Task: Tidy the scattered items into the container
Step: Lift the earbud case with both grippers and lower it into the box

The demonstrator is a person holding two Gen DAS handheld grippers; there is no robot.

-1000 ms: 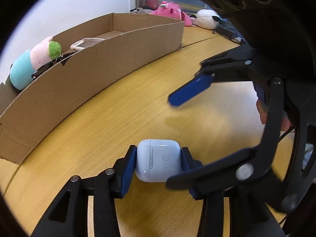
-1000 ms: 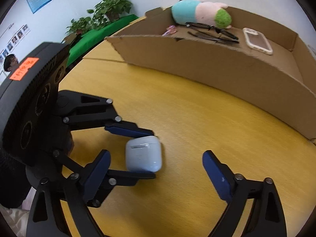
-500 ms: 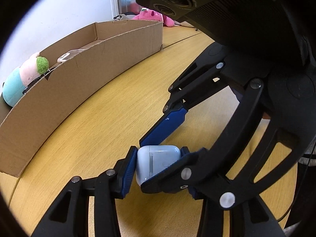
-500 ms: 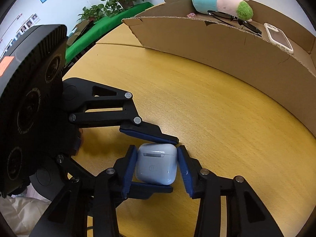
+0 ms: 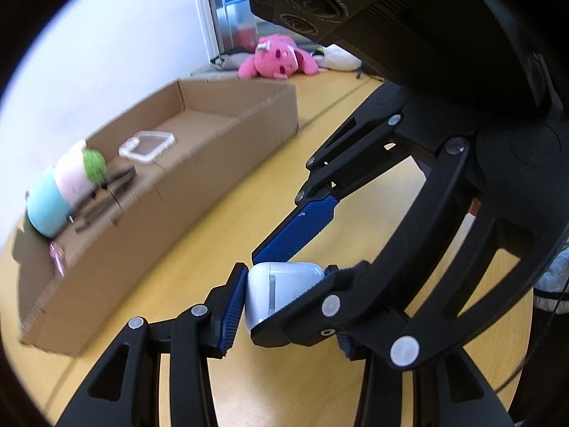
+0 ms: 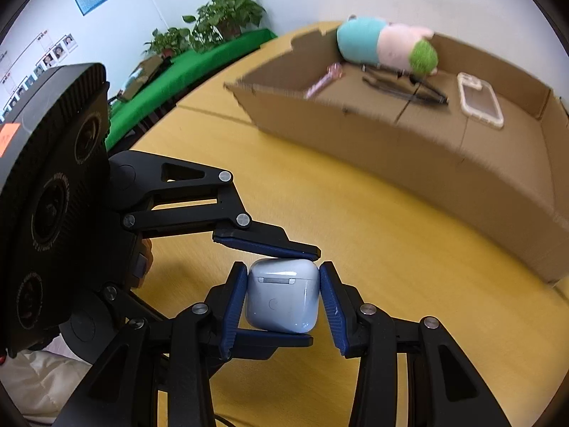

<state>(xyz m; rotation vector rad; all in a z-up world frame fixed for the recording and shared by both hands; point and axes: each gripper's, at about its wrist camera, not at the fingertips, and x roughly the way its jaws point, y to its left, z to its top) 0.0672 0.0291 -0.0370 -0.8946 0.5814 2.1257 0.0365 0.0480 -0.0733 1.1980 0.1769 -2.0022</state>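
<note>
Two grippers meet on one small white earbud case [image 6: 282,295], a glossy rounded plastic box with a grey hinge strip, low in the frame centre above the yellow wooden table [image 6: 391,267]. Ribbed blue pads of the right gripper [image 6: 282,300] clamp its sides; the left gripper [image 5: 284,299] pinches it too, crosswise. Farther back, upper right in the right wrist view, sits a shallow cardboard box [image 6: 444,163] holding a teal-and-pink plush toy [image 6: 386,46], black glasses [image 6: 405,89], a clear phone case [image 6: 480,103] and a small pink item [image 6: 325,80].
</note>
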